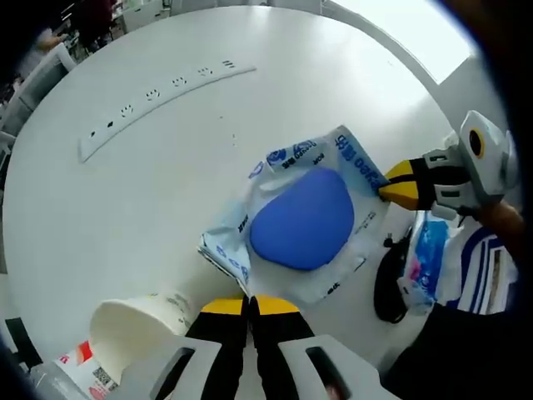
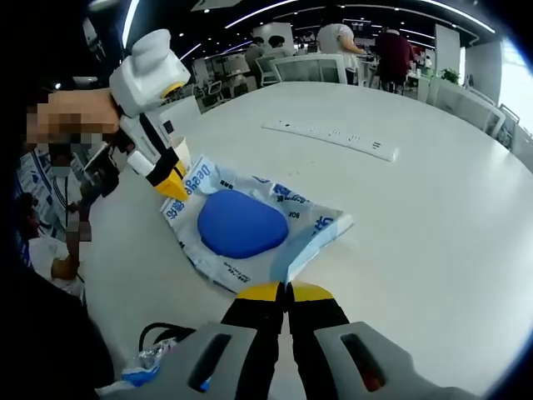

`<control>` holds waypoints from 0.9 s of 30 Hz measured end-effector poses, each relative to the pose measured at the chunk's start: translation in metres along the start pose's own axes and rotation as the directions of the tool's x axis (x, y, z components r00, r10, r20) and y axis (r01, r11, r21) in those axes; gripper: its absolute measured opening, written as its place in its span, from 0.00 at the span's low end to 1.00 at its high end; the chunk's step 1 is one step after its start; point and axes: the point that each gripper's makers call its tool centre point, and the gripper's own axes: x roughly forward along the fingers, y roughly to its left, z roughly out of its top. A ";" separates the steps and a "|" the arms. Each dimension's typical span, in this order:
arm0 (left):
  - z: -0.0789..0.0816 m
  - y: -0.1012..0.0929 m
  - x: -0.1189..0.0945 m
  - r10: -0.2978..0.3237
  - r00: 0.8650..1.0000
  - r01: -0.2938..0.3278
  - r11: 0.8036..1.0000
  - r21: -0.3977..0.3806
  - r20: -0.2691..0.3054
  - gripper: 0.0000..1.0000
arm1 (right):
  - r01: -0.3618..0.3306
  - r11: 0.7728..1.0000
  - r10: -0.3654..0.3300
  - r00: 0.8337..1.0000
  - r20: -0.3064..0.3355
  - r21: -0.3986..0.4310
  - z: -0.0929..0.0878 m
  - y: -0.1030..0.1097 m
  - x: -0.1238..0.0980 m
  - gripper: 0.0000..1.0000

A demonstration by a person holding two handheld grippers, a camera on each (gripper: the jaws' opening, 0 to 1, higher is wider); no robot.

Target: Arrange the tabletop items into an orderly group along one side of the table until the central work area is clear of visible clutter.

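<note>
A clear plastic package [image 1: 350, 158] with blue print holds a blue rounded pad [image 1: 304, 218] and lies on the white round table [image 1: 125, 208]. My left gripper [image 1: 250, 305] is shut on the package's near edge. From the right, my right gripper [image 1: 393, 187] pinches the opposite corner. In the right gripper view the same package [image 2: 312, 225] with its blue pad [image 2: 241, 223] lies just ahead. There my right gripper [image 2: 287, 290] is shut on the package's edge, and my left gripper [image 2: 176, 190] grips the far left corner.
A long white power strip [image 1: 166, 87] [image 2: 333, 135] lies farther across the table. A paper cup [image 1: 137, 329] lies on its side beside a red-and-white packet [image 1: 79, 367]. A black object [image 1: 390, 283] and a blue-white packet [image 1: 429, 258] sit at the table's edge. Chairs and people are beyond.
</note>
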 end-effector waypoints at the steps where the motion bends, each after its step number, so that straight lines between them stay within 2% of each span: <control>1: 0.000 0.001 -0.001 -0.003 1.000 0.003 1.000 -0.008 0.003 0.00 | 0.000 1.000 0.000 1.000 0.000 0.001 0.000 0.000 0.000 0.00; 7: 0.000 -0.002 -0.001 -0.023 1.000 0.023 0.999 -0.034 0.012 0.01 | 0.004 1.000 -0.003 1.000 -0.004 0.028 -0.004 -0.004 0.005 0.00; 15: -0.005 -0.005 0.002 -0.021 1.000 0.021 1.000 -0.014 0.021 0.02 | 0.003 0.998 -0.002 1.000 -0.010 0.059 -0.010 -0.002 0.005 0.00; 19: 0.001 -0.002 0.001 0.012 0.998 -0.014 0.999 0.036 0.059 0.07 | 0.008 0.997 -0.007 1.000 -0.022 0.074 -0.014 -0.003 0.006 0.00; 22: 0.001 -0.007 0.001 0.003 0.998 -0.005 0.999 0.036 0.058 0.12 | 0.011 0.997 -0.009 1.000 -0.026 0.077 -0.016 -0.003 0.005 0.00; 27: 0.007 -0.011 -0.006 0.016 0.995 -0.023 0.998 0.064 0.098 0.17 | 0.011 0.994 -0.007 0.999 -0.037 0.105 -0.021 -0.002 0.006 0.01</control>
